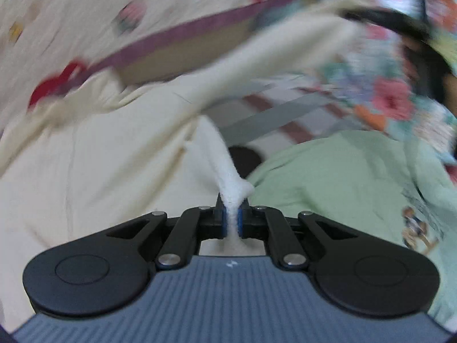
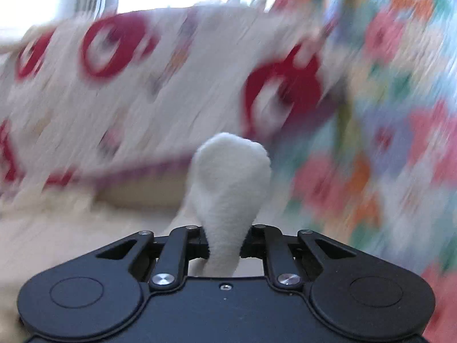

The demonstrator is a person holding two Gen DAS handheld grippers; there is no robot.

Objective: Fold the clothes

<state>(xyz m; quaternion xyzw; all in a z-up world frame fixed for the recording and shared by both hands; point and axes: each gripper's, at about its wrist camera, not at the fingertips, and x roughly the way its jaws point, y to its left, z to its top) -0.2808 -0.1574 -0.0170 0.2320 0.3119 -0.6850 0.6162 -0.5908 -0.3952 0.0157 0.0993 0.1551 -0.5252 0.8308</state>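
The left gripper (image 1: 232, 220) pinches a thin bunched edge of a cream fleece garment (image 1: 94, 154) tight between its blue pads (image 1: 224, 223), jaws nearly closed. The right gripper (image 2: 224, 244) clamps a thicker rounded fold of the same cream fleece garment (image 2: 228, 188), jaws narrowed around it. The cloth hangs lifted between both grippers, blurred, its red-circle print and purple trim (image 1: 177, 33) showing. A green garment (image 1: 337, 177) lies beneath, beside a floral fabric (image 2: 394, 91).
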